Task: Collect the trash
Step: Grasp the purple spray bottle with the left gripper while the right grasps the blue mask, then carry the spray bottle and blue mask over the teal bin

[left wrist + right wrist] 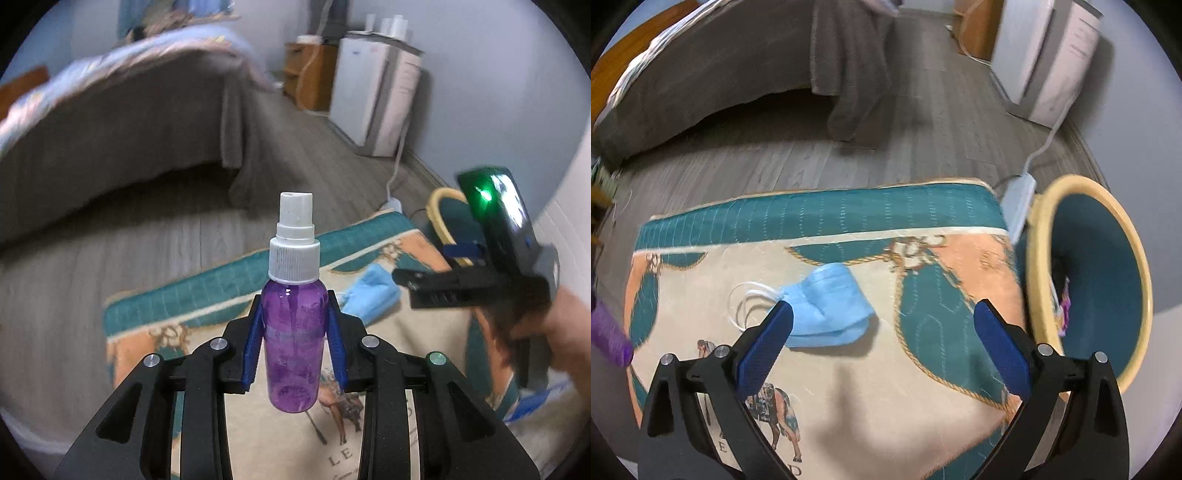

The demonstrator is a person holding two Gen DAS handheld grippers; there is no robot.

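My left gripper [295, 314] is shut on a purple spray bottle [293, 332] with a white cap, held upright above a patterned mat [229, 288]. The bottle's base also shows at the left edge of the right wrist view, spray bottle [611, 341]. A crumpled blue face mask [827, 310] with white ear loops lies on the mat [857, 398]. My right gripper [882, 314] hovers open just above it, the left fingertip [781, 314] over the mask's edge. A teal bin with a yellow rim [1039, 266] stands at the mat's right, some trash inside. The right gripper's body [491, 266] shows in the left view.
A bed with a grey cover [122, 122] fills the back left. A white appliance [376, 96] and a wooden cabinet [314, 74] stand against the far wall. A white power strip [1019, 199] and cable lie on the grey floor beside the bin.
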